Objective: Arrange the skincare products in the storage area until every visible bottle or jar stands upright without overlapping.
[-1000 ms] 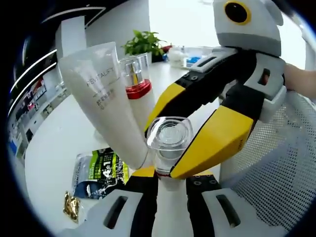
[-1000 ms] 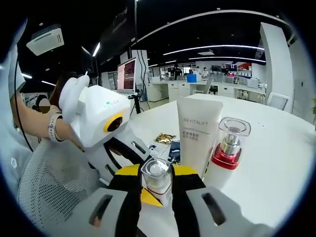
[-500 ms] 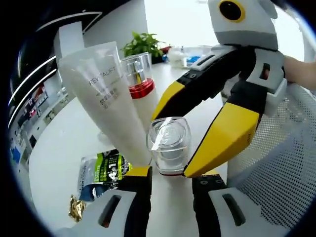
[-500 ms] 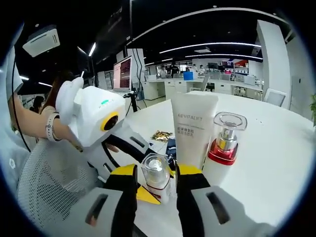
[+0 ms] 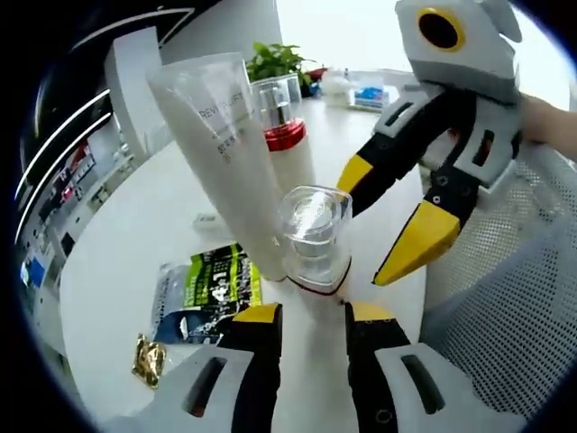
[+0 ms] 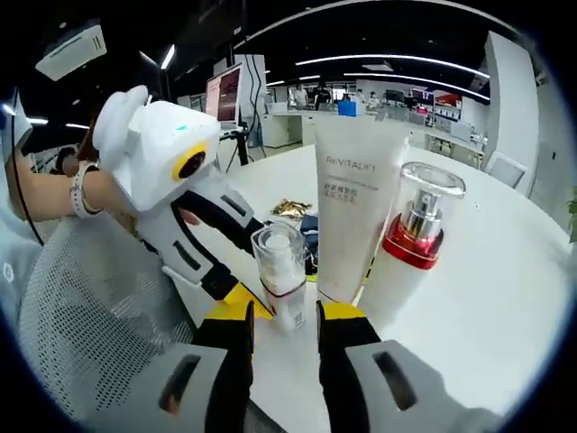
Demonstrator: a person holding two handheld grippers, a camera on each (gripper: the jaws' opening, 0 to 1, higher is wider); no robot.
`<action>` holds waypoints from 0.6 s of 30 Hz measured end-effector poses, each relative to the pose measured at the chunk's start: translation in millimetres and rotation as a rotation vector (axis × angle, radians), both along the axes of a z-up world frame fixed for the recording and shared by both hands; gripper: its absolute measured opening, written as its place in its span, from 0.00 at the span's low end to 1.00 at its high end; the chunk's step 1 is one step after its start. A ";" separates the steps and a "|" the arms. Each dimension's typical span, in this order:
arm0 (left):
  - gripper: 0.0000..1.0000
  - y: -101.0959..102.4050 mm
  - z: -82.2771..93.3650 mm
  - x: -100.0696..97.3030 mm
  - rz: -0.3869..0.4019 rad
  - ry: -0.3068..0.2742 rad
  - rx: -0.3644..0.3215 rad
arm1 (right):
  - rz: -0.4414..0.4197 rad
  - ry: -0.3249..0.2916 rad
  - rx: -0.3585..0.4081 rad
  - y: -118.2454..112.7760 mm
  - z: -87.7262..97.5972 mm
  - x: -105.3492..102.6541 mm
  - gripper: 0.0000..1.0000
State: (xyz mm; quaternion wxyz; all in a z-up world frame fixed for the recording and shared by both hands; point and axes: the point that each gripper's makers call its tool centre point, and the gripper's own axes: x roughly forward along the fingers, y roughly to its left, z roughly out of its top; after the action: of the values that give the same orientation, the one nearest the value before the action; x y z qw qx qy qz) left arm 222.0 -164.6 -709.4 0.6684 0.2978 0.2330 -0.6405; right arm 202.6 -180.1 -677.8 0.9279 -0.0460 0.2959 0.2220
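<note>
A small clear-capped bottle [image 5: 314,236] stands upright on the white table [image 5: 126,234], just beyond my left gripper [image 5: 313,314], whose jaws are open on either side of its base. My right gripper [image 5: 364,233] hangs open to the right of the cap, apart from it. In the right gripper view the same small bottle [image 6: 279,275] stands just past my open right gripper [image 6: 287,314], and the left gripper [image 6: 236,290] reaches in low beside its base. A white tube [image 5: 230,153] and a red-collared pump bottle [image 5: 287,135] stand upright right behind it.
Flat sachets [image 5: 203,293] and a gold wrapper [image 5: 149,356] lie on the table left of the bottles. A white mesh surface [image 5: 505,307] sits at the right. A person's wrist [image 6: 77,194] holds the left gripper. A potted plant [image 5: 275,61] stands far back.
My left gripper has let go of the small bottle's body and opened. The right gripper has released the cap and drawn back. The bottle now stands free on the table.
</note>
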 end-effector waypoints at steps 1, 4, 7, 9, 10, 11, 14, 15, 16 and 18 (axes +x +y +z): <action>0.20 0.8 -0.8 -0.7 0.000 0.004 0.006 | 0.006 0.000 -0.002 0.6 0.0 0.9 0.25; 0.15 1.6 -1.9 -3.6 -0.009 0.014 0.014 | 0.034 0.019 -0.052 0.4 -5.4 3.6 0.22; 0.12 2.1 -3.4 -6.4 -0.015 0.028 0.023 | 0.072 0.060 -0.087 2.4 -14.5 5.1 0.20; 0.10 2.6 -5.4 -8.4 -0.027 0.046 0.028 | 0.080 0.081 -0.092 3.2 -19.2 5.1 0.20; 0.09 2.9 -6.8 -8.5 -0.031 0.053 0.033 | 0.090 0.092 -0.095 3.9 -21.7 4.8 0.21; 0.08 3.1 -9.2 -8.7 -0.026 0.065 0.041 | 0.093 0.098 -0.095 3.9 -22.7 4.8 0.20; 0.09 2.9 -10.7 -10.3 -0.031 0.065 0.053 | 0.101 0.104 -0.098 2.5 -23.0 5.8 0.19; 0.09 2.0 -10.5 -10.7 -0.033 0.069 0.057 | 0.104 0.105 -0.096 2.1 -22.9 6.6 0.19; 0.09 1.0 -10.1 -10.5 -0.033 0.070 0.059 | 0.110 0.110 -0.093 2.2 -22.8 7.1 0.18; 0.09 -0.7 -9.4 -9.7 -0.035 0.065 0.060 | 0.114 0.111 -0.092 2.1 -22.7 7.9 0.18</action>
State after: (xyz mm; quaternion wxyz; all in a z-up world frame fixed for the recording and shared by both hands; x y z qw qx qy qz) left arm 212.3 -165.3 -718.8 0.6398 0.3010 0.2686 -0.6542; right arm 210.5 -178.0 -700.5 0.8929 -0.0929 0.3537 0.2627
